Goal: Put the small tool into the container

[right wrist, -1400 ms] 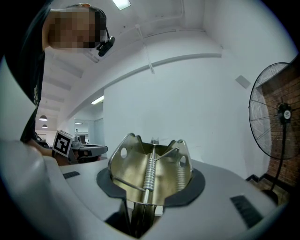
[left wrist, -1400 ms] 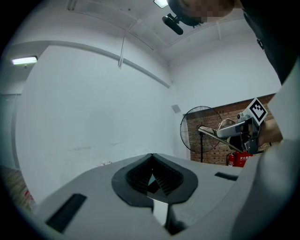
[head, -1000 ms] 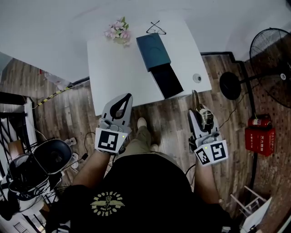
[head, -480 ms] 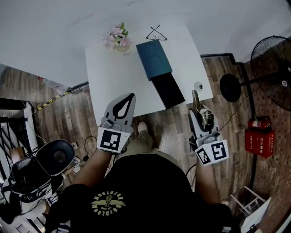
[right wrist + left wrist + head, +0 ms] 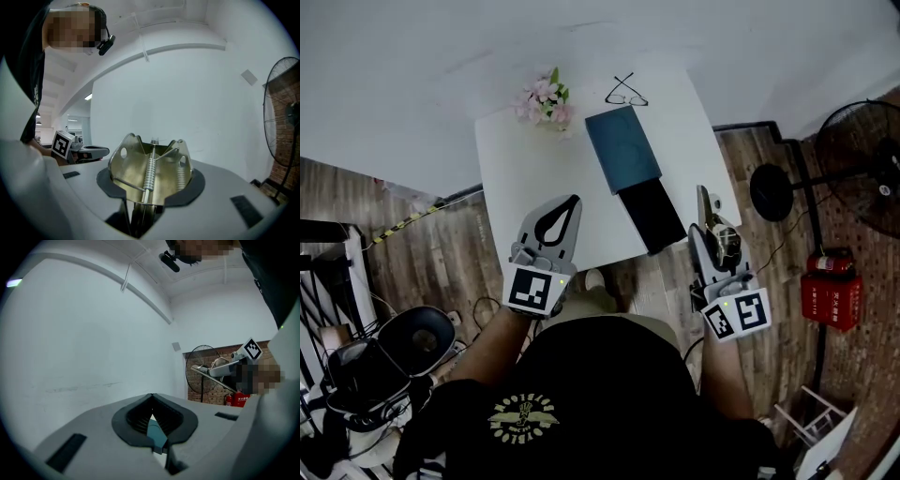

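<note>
One small tool [image 5: 136,171] clamped in the right gripper [image 5: 151,190], at the near edge of the white table [image 5: 525,178].

Looks brass-coloured — thin folded sheet metal, shiny, flaring into two scalloped wings with a round hole in each, a coil spring down the middle. Sits between the dark pads [image 5: 105,180], pinched at its narrow base, wings rising past the tips. Hangs near the teal container [image 5: 623,150], not touching it. Left gripper [image 5: 573,199] empty — tips pressed together.
</note>
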